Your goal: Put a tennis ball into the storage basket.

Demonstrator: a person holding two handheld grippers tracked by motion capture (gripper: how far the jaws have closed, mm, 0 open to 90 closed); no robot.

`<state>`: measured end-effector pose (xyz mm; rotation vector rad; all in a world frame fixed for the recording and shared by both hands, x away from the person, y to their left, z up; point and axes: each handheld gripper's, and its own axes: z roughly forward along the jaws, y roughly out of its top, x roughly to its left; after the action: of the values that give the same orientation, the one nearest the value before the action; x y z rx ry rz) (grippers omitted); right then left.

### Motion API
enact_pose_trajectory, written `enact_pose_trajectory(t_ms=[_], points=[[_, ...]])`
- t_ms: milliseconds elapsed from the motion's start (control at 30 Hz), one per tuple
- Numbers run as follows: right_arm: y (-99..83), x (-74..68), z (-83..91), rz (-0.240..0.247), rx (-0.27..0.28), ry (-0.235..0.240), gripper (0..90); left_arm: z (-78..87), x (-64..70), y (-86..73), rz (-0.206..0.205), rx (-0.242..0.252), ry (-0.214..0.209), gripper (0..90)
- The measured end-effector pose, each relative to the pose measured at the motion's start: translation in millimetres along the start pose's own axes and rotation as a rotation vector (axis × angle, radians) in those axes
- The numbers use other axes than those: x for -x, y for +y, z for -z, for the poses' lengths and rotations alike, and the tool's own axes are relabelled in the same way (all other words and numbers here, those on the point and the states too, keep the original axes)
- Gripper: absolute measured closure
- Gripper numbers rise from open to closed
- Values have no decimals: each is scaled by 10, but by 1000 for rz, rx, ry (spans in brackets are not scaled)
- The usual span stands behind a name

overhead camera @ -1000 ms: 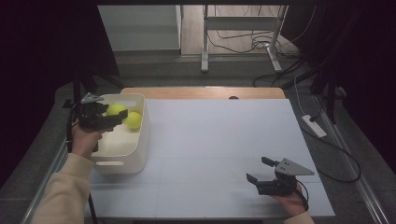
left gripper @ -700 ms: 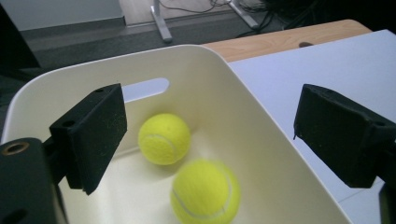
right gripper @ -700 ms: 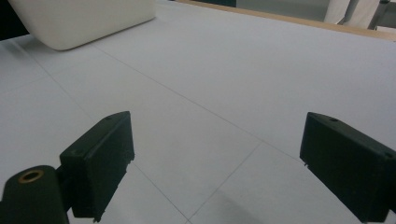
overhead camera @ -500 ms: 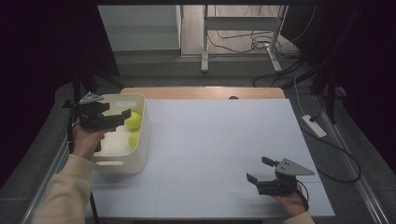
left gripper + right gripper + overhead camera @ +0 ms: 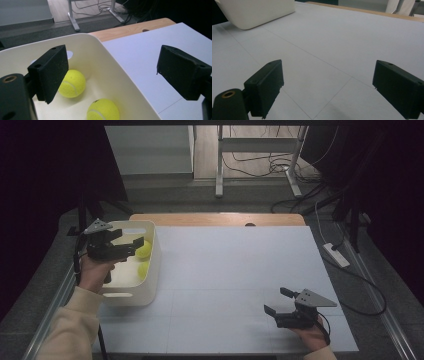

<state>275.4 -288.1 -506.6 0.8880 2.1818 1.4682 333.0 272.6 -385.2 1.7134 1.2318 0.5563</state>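
Two yellow-green tennis balls lie inside a white bin [image 5: 150,287] at the table's left: one [image 5: 144,250] toward the far side, one [image 5: 143,269] nearer. The left gripper view looks down on the far ball [image 5: 71,83], the near ball [image 5: 103,110] and the bin's rim [image 5: 110,55]. My left gripper [image 5: 125,240] hovers over the bin, open and holding nothing, its jaws [image 5: 115,65] set wide above the rim. At the front right, my right gripper [image 5: 276,301] rests low over the white sheet, open with nothing between its jaws [image 5: 329,85].
A white sheet [image 5: 235,270] covers most of the table, with a wooden strip [image 5: 215,219] bare along the far edge. The bin's corner [image 5: 254,12] shows far off in the right gripper view. A power strip [image 5: 336,255] and cables lie on the floor to the right.
A second ago a ball sat between my left gripper's jaws above the bin. The jaws have opened and that ball now lies in the bin beside the other. The right gripper has stayed put.
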Motion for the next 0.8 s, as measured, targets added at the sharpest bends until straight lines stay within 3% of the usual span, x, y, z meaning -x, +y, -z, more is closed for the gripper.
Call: enact_pose_trajectory(t_ms=[300, 500, 800], points=[[-4, 23, 5, -17, 3, 8, 100, 17, 89, -22, -27, 37, -40, 117], [-5, 21, -1, -8, 2, 10, 100, 26, 246, -47, -65, 58, -90, 119], [-7, 15, 0, 1, -4, -1, 100, 22, 412, -110, -79, 69, -144, 121]])
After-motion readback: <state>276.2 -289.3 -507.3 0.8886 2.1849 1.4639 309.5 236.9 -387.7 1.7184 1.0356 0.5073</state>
